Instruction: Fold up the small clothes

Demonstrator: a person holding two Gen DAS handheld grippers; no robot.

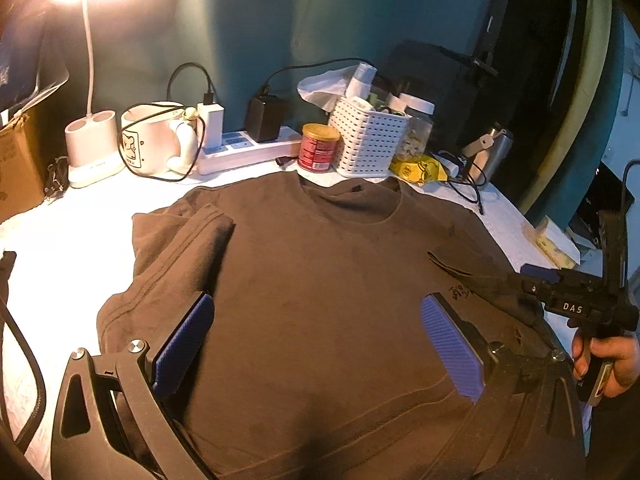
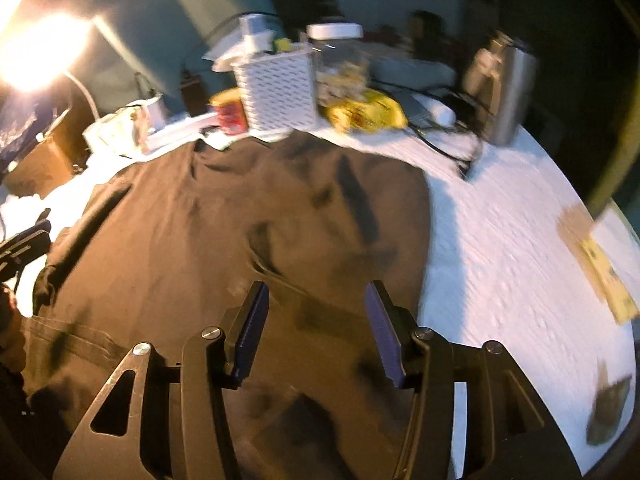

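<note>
In the left wrist view, the shirt (image 1: 320, 280) lay flat on the table (image 1: 72, 224), collar far, hem near, left sleeve folded in. The left gripper (image 1: 316, 344) hovered above it, jaws apart. In the blurred right wrist view, the right gripper (image 2: 316, 332) hung spread over the shirt's right edge.

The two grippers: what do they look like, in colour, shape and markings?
The left gripper has a black frame with triangular cut-outs, silver bolts and blue ribbed pads on its jaws. The right gripper has the same build: black frame, silver bolts, dark blue pads. In the left wrist view its body carries white letters "DAS", and a bare hand grips its handle.
</note>
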